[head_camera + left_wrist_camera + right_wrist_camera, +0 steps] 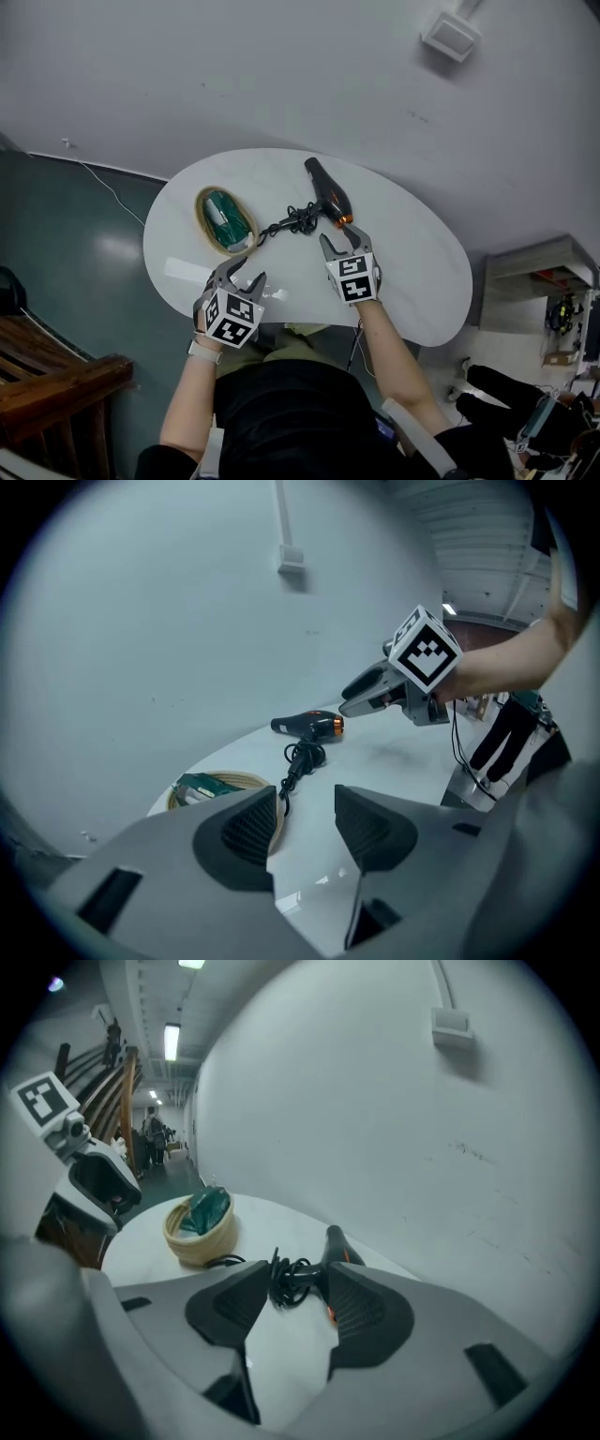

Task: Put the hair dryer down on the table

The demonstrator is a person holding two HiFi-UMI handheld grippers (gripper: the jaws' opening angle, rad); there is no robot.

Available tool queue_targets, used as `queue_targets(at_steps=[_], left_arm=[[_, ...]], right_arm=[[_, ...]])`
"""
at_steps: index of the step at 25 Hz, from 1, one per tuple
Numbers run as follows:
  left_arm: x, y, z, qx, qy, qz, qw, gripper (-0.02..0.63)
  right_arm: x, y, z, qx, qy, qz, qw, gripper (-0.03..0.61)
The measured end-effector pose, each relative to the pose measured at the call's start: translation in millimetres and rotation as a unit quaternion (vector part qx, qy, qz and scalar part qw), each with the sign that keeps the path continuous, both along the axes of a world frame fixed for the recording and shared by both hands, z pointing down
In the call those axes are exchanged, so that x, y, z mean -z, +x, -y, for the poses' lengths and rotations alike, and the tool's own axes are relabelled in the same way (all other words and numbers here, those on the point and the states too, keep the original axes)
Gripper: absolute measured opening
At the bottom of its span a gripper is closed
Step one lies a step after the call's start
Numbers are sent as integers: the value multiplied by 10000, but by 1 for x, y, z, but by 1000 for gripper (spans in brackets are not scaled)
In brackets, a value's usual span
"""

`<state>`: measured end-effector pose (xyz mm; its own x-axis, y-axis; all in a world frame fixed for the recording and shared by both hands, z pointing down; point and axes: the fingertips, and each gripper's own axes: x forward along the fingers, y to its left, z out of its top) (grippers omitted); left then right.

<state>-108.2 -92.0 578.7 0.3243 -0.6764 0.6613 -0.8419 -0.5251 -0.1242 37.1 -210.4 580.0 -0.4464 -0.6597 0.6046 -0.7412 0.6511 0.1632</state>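
2 claws, both mine, hang over the near side of the white table, and neither has hold of anything. My left claw has its jaws partly apart with only bare tabletop showing between them. My right claw is the same, jaws partly apart and empty. The hair dryer lies flat on the table just past my right claw, clear of it. Its black cord is bunched beside it and trails toward a woven basket with 1 green packet inside.
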Motion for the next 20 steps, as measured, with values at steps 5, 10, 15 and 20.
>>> queue_targets(at_steps=[5,10,15,20], left_arm=[[37,-13,-9,607,598,-676,9941,124],[73,-25,-22,976,1112,-1041,9835,31],[97,-33,-40,1152,1440,-1218,9753,11],[121,-43,-58,1388,1765,-1528,9624,11]], right_arm=[[39,-15,-30,214,181,587,9979,138],[72,-30,-59,437,278,1140,9921,71],[99,-47,-88,814,327,1505,9847,40],[120,-65,-118,1251,392,1728,9762,32]])
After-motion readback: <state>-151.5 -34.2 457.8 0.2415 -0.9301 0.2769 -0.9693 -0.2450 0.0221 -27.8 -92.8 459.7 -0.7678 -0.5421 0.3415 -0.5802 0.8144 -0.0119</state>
